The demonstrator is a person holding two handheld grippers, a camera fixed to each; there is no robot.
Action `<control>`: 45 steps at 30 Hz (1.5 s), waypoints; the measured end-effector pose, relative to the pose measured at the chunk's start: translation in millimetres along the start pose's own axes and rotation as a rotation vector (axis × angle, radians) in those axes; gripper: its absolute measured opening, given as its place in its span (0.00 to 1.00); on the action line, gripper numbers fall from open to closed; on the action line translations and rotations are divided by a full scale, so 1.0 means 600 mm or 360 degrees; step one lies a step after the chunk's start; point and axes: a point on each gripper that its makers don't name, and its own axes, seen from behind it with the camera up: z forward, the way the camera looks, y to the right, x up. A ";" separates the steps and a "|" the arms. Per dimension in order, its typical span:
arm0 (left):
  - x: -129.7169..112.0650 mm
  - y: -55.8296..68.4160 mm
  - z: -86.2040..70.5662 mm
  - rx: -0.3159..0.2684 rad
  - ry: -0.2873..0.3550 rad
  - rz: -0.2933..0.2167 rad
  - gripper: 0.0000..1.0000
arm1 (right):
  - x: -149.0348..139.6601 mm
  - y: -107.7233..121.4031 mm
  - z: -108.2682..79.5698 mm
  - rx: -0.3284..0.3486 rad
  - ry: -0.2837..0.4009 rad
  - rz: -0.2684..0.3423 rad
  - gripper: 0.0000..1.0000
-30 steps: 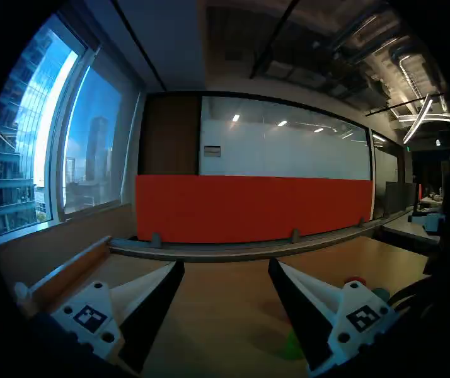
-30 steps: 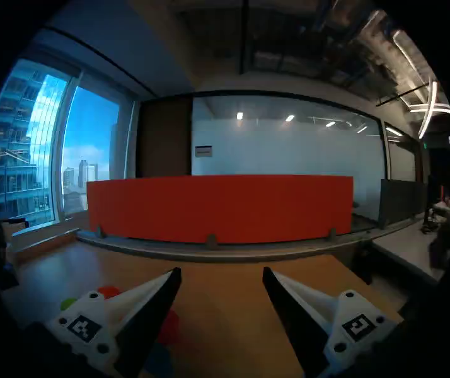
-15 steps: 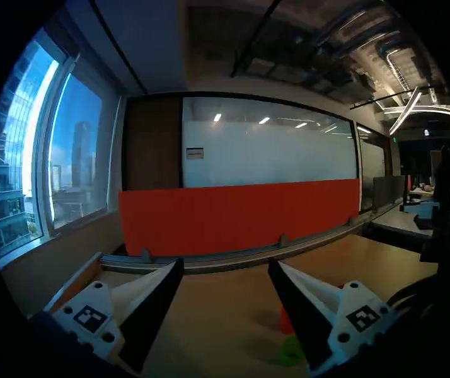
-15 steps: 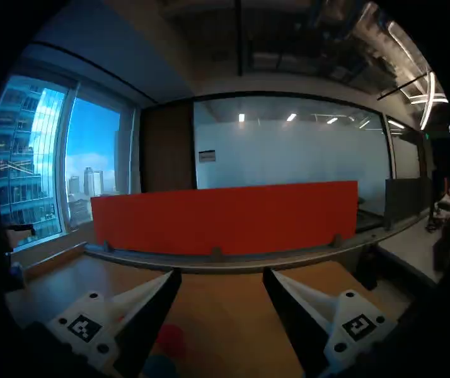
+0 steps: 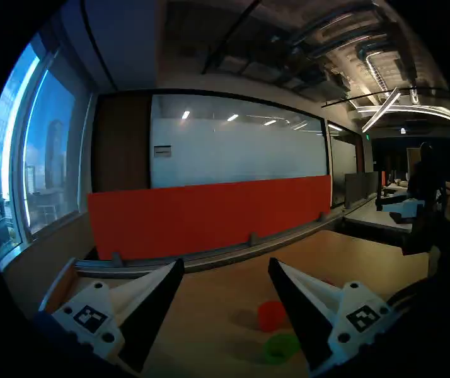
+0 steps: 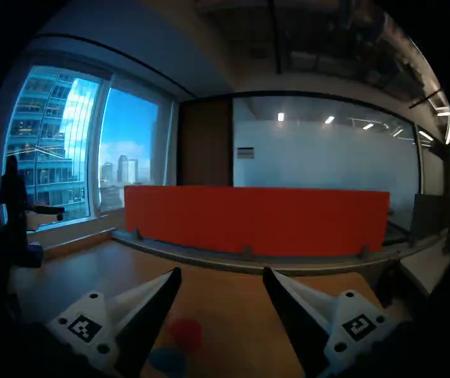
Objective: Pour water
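Panning inward over the last second, left gripper [image 5: 224,299] and right gripper [image 6: 221,299], jaws open and empty, bring the red cup [image 5: 271,315] and green cup [image 5: 282,346] on the bench [image 5: 212,340] into view; no grasp yet.

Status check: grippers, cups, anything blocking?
Left gripper open, empty. Right gripper open, empty. Red cup, green cup on table, not gripped. No obstruction seen.
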 end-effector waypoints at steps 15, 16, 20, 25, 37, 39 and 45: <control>-0.026 0.033 0.015 -0.0217 -0.0055 0.0020 1.00 | 0.012 -0.066 -0.008 0.0359 -0.0034 0.0002 1.00; -0.029 0.036 0.014 -0.0230 -0.0063 0.0032 1.00 | 0.010 -0.069 -0.008 0.0379 -0.0047 0.0001 1.00; -0.043 0.056 0.010 -0.0305 -0.0095 0.0066 1.00 | 0.000 -0.085 -0.012 0.0459 -0.0100 -0.0009 1.00; -0.056 0.074 0.007 -0.0388 -0.0129 0.0060 1.00 | -0.007 -0.097 -0.014 0.0520 -0.0156 -0.0021 1.00; -0.090 0.087 0.014 -0.0476 -0.0204 0.0040 1.00 | -0.056 -0.119 -0.020 0.0597 -0.0279 -0.0131 1.00; -0.097 0.090 0.014 -0.0490 -0.0215 0.0047 1.00 | -0.067 -0.122 -0.022 0.0610 -0.0304 -0.0147 1.00; -0.121 0.102 0.011 -0.0551 -0.0260 0.0069 1.00 | -0.101 -0.124 -0.027 0.0641 -0.0384 -0.0190 1.00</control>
